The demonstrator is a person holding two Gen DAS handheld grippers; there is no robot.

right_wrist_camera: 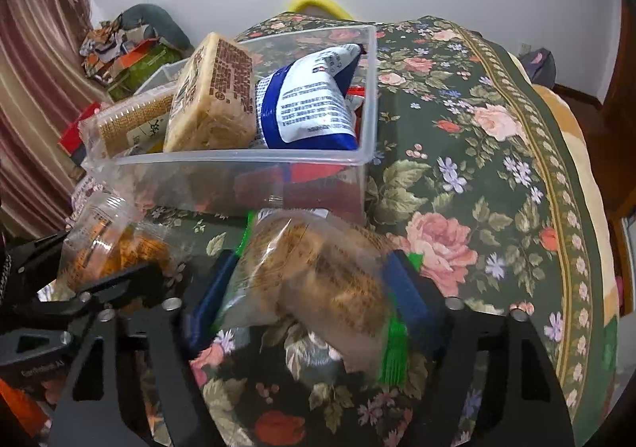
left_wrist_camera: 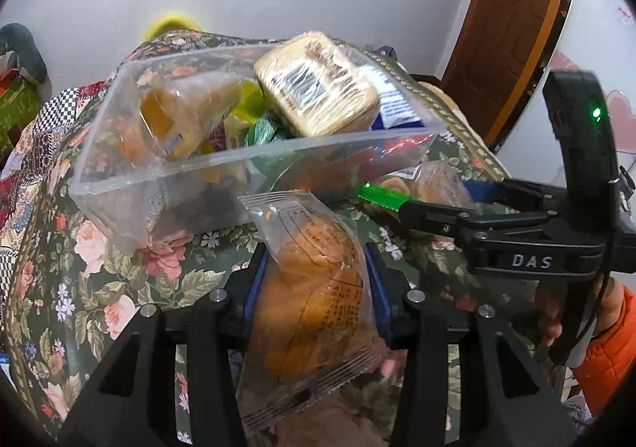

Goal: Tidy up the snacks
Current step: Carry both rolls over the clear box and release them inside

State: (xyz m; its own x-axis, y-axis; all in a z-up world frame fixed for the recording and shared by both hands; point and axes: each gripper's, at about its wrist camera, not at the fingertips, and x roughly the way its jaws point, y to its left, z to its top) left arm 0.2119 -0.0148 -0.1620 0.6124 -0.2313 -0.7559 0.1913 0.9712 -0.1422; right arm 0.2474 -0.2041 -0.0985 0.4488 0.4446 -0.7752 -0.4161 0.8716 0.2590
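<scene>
A clear plastic bin (left_wrist_camera: 254, 164) (right_wrist_camera: 278, 162) stands on the floral cloth, filled with snacks: a tan cracker pack (left_wrist_camera: 318, 85) (right_wrist_camera: 214, 97), a blue-and-white bag (right_wrist_camera: 310, 105) and a wrapped bun (left_wrist_camera: 187, 117). My left gripper (left_wrist_camera: 314, 280) is shut on an orange bread packet (left_wrist_camera: 318, 296), held just in front of the bin; it also shows in the right wrist view (right_wrist_camera: 115, 248). My right gripper (right_wrist_camera: 318, 280) is shut on a clear bread packet with green ends (right_wrist_camera: 322, 280), in front of the bin; it shows in the left wrist view (left_wrist_camera: 429, 184).
The floral cloth (right_wrist_camera: 497, 152) spreads wide to the right of the bin. Boxes and bags (right_wrist_camera: 131, 57) are piled at the far left by a curtain. A wooden door (left_wrist_camera: 512, 21) stands at the right. A yellow object (right_wrist_camera: 318, 3) lies behind the cloth.
</scene>
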